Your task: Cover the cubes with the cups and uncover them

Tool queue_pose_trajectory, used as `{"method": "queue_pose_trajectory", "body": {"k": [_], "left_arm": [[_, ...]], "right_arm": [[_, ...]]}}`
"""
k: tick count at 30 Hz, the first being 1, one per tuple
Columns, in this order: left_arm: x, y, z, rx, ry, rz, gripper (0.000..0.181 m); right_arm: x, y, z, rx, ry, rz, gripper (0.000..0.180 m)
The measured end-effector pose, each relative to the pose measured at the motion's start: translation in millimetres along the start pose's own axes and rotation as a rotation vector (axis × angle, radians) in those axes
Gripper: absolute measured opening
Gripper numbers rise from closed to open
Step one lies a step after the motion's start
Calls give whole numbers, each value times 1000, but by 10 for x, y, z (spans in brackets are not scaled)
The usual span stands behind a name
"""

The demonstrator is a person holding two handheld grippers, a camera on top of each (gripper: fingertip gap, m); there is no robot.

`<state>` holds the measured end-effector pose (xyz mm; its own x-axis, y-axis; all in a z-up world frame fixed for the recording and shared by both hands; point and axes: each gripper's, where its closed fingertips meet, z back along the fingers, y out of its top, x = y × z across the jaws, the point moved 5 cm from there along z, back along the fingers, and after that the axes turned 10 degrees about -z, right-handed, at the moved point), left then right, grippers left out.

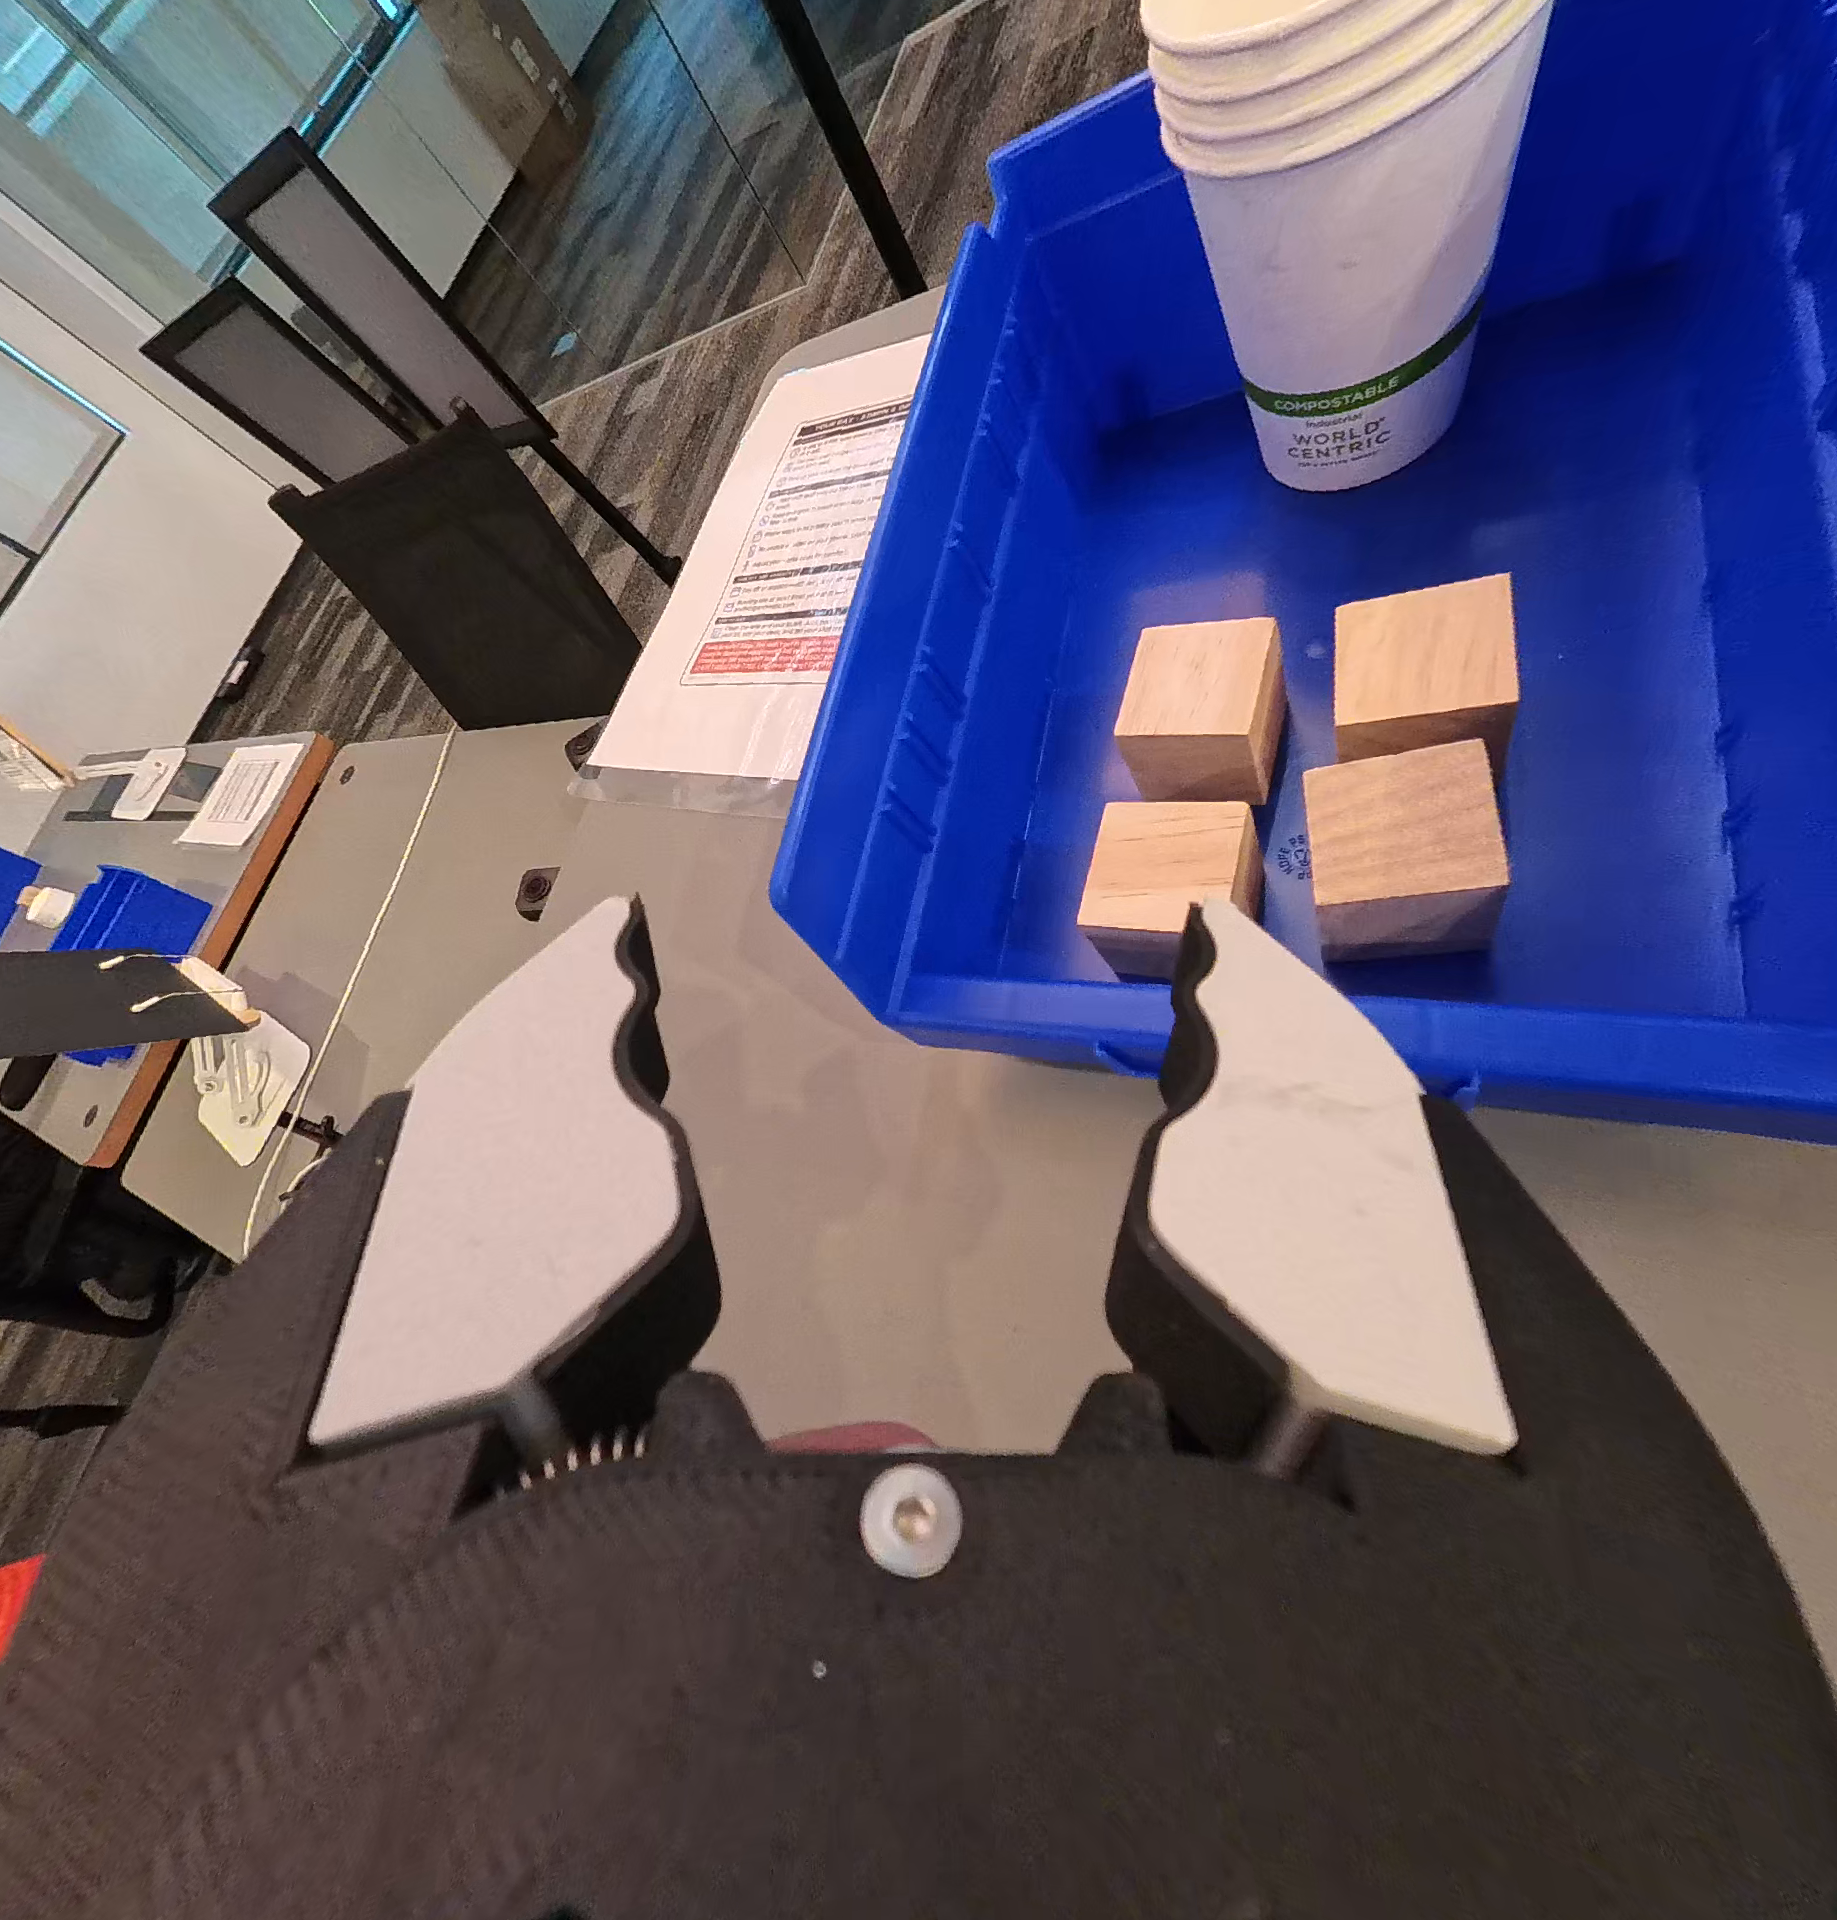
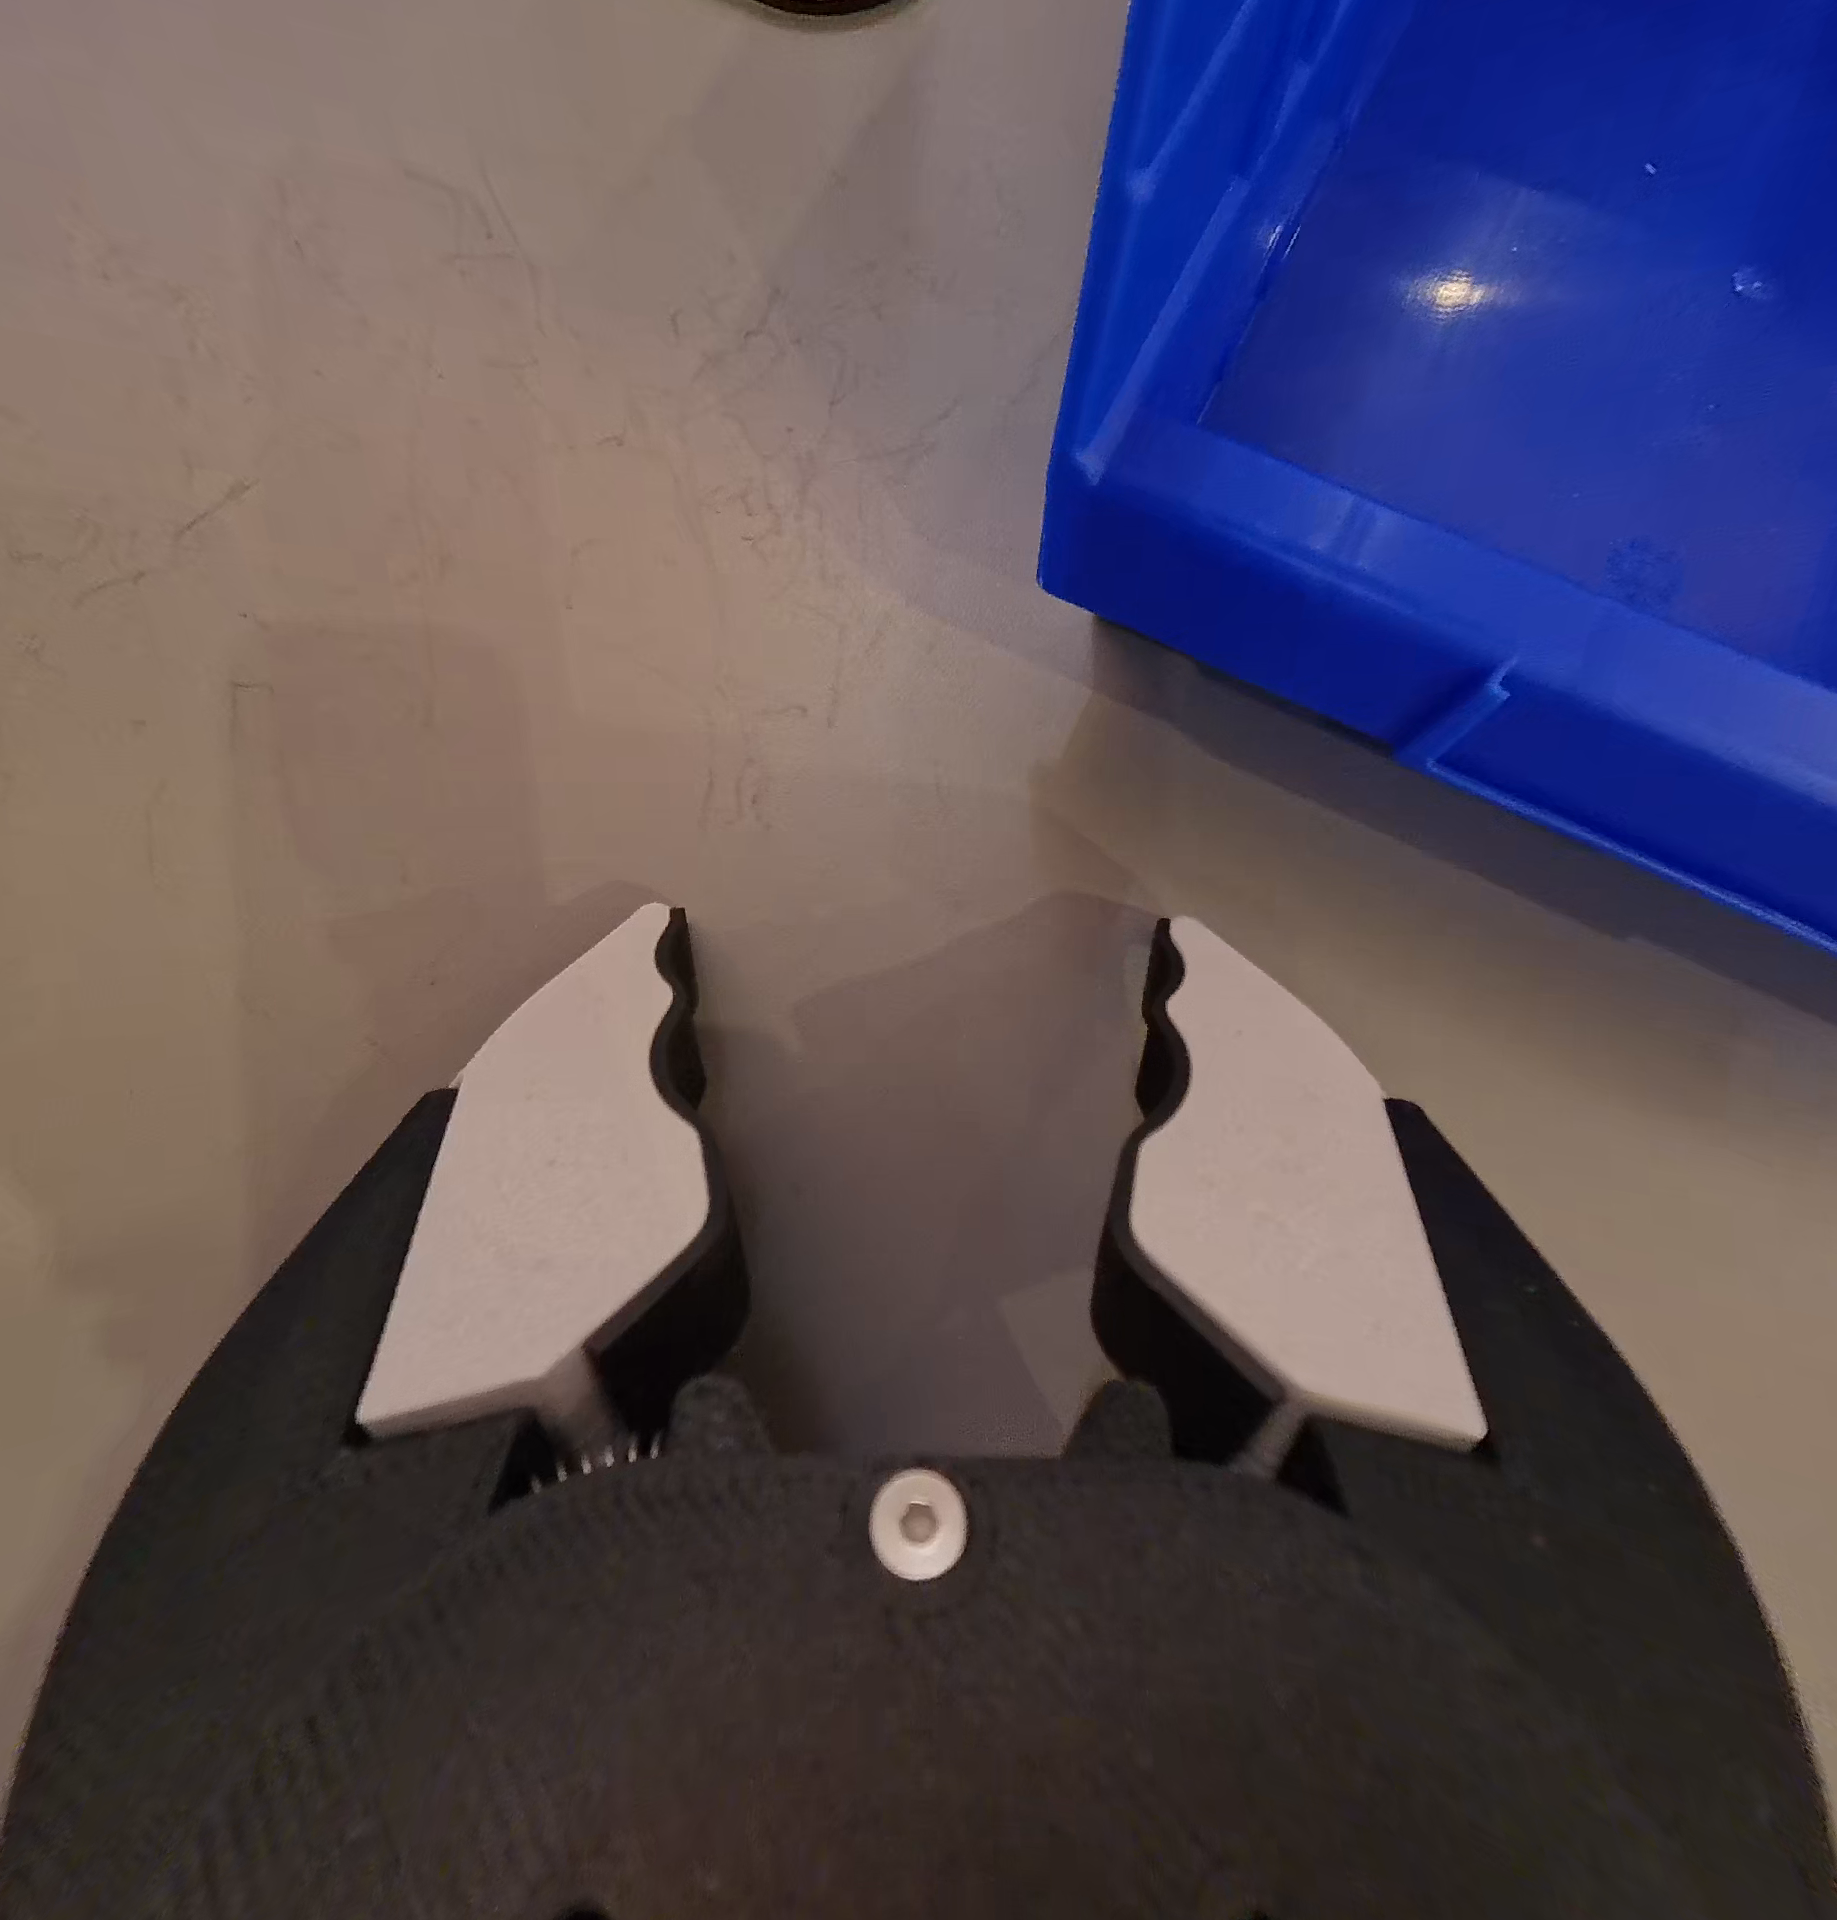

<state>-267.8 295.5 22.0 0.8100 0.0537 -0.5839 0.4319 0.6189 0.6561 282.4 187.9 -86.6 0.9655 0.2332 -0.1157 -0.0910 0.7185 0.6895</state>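
Observation:
In the left wrist view a blue bin point(image 1: 997, 644) holds several wooden cubes point(image 1: 1200, 707) set close together and an upright stack of white paper cups point(image 1: 1340, 260) with a green band, behind the cubes. My left gripper point(image 1: 914, 925) is open and empty above the grey table, just in front of the bin's near wall; its right fingertip overlaps the nearest cube point(image 1: 1163, 873) in the picture. In the right wrist view my right gripper point(image 2: 919, 925) is open and empty, low over the bare table. A blue bin point(image 2: 1413, 582) lies to its upper right; the part seen holds nothing.
A laminated printed sheet point(image 1: 748, 582) lies on the table left of the bin. The grey table point(image 2: 426, 468) shows scuff marks. Further left are another table with blue bins point(image 1: 114, 914) and papers, black stands point(image 1: 394, 343) and a patterned floor.

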Motion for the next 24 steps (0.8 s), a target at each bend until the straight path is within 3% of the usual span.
{"method": "queue_pose_trajectory", "body": {"k": [24], "left_arm": [[-50,-37,11,2,13,3,93]], "right_arm": [[-4,-1,0,2,-3,-2,83]]}}
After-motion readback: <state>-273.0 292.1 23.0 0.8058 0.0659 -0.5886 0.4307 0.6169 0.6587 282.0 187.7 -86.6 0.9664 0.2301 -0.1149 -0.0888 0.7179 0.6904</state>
